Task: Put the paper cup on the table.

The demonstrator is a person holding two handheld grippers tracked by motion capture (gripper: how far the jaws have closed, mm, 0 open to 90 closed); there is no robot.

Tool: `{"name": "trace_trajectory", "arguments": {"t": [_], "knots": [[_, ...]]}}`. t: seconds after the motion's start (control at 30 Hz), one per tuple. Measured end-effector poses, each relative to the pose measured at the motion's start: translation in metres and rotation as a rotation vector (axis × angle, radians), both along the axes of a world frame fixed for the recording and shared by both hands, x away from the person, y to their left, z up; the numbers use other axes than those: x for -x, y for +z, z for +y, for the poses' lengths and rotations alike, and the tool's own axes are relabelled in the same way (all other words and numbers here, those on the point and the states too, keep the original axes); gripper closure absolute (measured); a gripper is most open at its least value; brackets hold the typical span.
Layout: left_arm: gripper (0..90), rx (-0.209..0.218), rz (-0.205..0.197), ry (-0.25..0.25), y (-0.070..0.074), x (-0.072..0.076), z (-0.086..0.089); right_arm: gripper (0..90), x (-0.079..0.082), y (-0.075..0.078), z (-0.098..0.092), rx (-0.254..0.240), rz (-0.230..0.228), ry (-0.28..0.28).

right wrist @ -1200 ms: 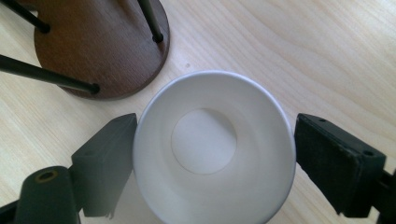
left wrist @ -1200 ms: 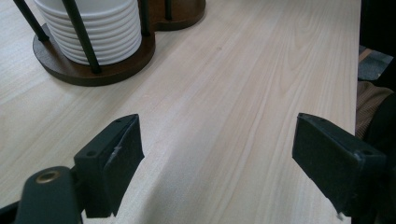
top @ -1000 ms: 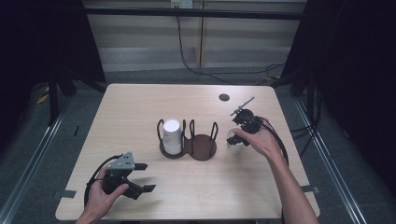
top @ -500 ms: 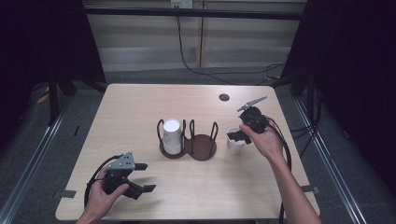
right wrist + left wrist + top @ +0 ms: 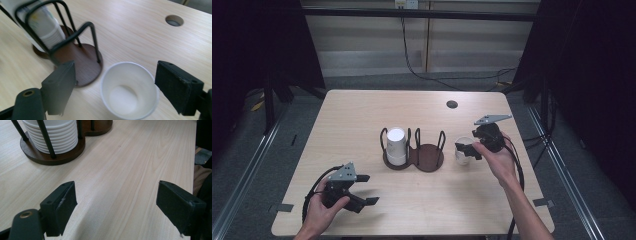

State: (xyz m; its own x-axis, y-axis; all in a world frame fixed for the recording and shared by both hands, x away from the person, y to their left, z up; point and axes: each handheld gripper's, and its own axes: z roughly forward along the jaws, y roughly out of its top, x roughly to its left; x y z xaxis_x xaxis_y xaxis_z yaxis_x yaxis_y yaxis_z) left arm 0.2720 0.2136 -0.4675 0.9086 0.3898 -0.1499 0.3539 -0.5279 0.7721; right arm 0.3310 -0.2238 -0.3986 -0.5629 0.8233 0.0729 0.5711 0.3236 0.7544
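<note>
Right claw (image 5: 115, 90) spread and closing around the upright paper cup (image 5: 130, 90) beside the cup holder (image 5: 77, 62); left claw (image 5: 116, 205) spread over bare tabletop (image 5: 125, 170), cup stack (image 5: 53, 135) cut off above.

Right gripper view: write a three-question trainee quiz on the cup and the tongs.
1. True or false: the right tongs are clamped on the single paper cup.
2. Where does the cup stand? A) in the holder's empty bay B) on the table beside the holder C) on the cup stack
3. Fill in: the cup's mouth faces ____.

Key: 1 false, the pads stand clear on either side, though the jaws have just been closing. 2 B. 3 up.
</note>
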Motion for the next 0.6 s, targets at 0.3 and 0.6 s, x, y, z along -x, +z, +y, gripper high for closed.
{"name": "trace_trajectory", "arguments": {"t": [0.3,0.6], "knots": [[16.5,-0.005,0.004,-0.007,0.0,0.0,0.0,17.0,0.022,-0.006,0.007,-0.072,-0.055,0.023],[16.5,0.001,0.002,0.0,0.001,0.001,0.001,17.5,0.045,-0.011,0.016,-0.136,-0.103,0.036]]}}
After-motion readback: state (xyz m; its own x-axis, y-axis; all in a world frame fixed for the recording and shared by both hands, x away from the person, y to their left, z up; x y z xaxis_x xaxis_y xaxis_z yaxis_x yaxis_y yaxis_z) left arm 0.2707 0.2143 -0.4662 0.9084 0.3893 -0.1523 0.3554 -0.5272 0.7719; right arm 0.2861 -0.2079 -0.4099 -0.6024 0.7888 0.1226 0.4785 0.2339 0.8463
